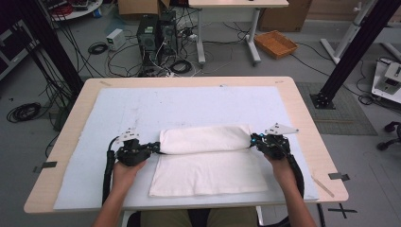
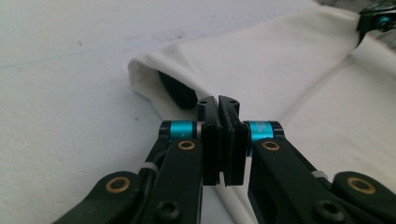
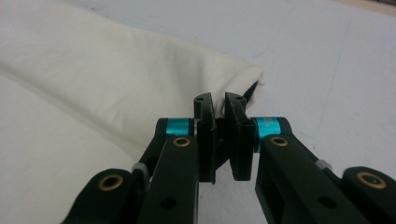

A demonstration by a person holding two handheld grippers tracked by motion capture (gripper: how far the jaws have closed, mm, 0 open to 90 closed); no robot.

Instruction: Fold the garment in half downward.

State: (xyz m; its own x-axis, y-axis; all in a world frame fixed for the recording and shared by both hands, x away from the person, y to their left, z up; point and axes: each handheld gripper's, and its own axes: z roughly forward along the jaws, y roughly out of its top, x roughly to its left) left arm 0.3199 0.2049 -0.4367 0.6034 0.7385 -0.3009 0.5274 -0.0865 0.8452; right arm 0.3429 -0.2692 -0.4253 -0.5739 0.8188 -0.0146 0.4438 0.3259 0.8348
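While I hold both hands low at the near half of the desk, the white cloth lies in the middle of the pale blue mat, its far portion folded back toward me into a soft roll across the twelve o'clock side. My left gripper sits at the cloth's nine o'clock end and my right gripper at its three o'clock end, each at the mouth of that fold. In the left gripper view the left gripper has its jaws pressed together right at the folded edge of the cloth; I cannot tell for certain whether fabric is caught between them. In the right gripper view the right gripper has its jaws drawn nearly together with a thin slit left, at the corner of the cloth, and there too I cannot see fabric pinched. I judge the two ends are taken evenly so the fold travels straight and the edges stay aligned. The mat is scuffed and faintly marked, over a light wood top. Beyond it, at twelve o'clock, the grey floor carries computer towers, tangled cables, a second table and, toward one o'clock, an orange tray.
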